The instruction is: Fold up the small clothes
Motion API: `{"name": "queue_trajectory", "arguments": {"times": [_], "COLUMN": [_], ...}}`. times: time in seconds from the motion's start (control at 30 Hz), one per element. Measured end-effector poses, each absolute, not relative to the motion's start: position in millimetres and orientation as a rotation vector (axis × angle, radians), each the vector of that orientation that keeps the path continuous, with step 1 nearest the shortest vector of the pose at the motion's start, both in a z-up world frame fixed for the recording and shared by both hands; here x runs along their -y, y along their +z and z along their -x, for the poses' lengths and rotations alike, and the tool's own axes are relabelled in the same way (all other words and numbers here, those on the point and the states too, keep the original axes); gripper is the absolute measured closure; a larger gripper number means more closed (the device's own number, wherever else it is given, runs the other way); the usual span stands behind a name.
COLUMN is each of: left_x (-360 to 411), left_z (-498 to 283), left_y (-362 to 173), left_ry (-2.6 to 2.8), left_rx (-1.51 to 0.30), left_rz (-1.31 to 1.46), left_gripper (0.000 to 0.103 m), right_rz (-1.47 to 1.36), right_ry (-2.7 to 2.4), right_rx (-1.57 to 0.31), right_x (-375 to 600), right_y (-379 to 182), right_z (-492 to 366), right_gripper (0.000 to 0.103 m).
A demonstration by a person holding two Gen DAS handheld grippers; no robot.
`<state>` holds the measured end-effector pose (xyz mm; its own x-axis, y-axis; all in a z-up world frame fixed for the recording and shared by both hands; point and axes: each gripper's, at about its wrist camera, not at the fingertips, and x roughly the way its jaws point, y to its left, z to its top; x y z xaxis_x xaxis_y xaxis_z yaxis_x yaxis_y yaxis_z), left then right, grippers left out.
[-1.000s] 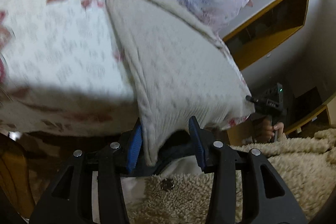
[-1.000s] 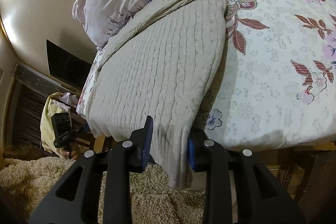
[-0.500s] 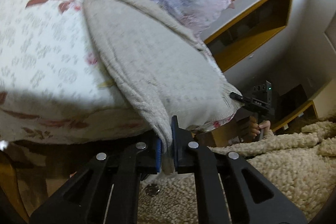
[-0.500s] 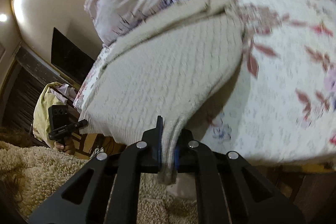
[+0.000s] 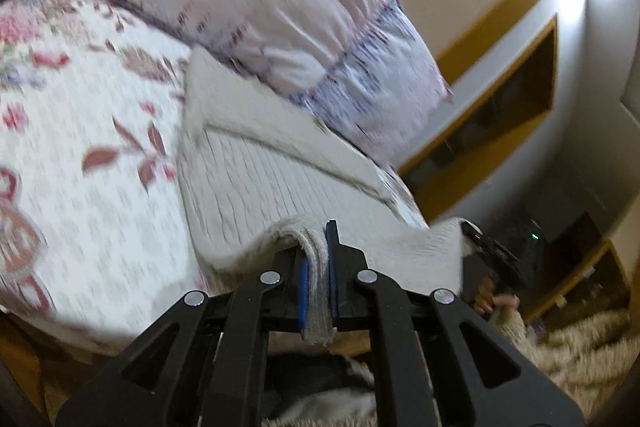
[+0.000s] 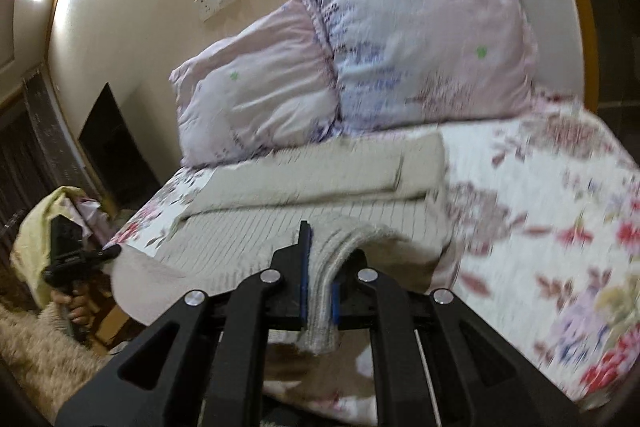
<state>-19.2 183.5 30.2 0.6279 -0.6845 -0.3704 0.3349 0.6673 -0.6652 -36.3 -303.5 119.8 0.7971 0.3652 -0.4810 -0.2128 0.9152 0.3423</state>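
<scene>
On bed [image 5: 92, 227], left wrist view: left gripper [image 5: 318, 279] clamped on near hem corner of cream knit sweater [image 5: 256, 179]. Right wrist view: right gripper [image 6: 318, 283] pinching other hem corner [image 6: 340, 243]. Step: hem lift for fold. Next: carry both corners evenly toward pillows [image 6: 400, 39].

Sweater [image 5: 256, 183]: beige ribbed knit, matt. Bedspread [image 5: 92, 187]: quilted floral cloth, showing matt. Pillows [image 6: 420, 39]: smooth printed fabric, creasing. Left gripper [image 5: 318, 291]: matt black plastic, blue ridged pads, shiny metal rivets. Rug [image 6: 44, 351]: shaggy pile.
</scene>
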Motion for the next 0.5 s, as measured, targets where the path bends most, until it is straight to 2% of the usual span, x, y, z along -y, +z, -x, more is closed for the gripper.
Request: {"name": "queue_trajectory", "arguments": {"times": [0.2,0.5], "left_x": [-185.4,-159.2], "left_z": [-26.7,-101.0], "left_y": [49.6,96.6], "left_ry": [-0.544,-0.514], "left_rx": [-0.614,-0.56], "left_rz": [0.616,0.46], "left_gripper": [0.097,0.097], "right_rz": [-0.285,-0.299], "right_ry": [0.267,0.191], "right_rx": [-0.532,-0.516], "right_x": [303.1,303.5], "right_y": [130.2,134.9], "right_z": [-3.5,-68.5], "right_gripper": [0.096,0.096]}}
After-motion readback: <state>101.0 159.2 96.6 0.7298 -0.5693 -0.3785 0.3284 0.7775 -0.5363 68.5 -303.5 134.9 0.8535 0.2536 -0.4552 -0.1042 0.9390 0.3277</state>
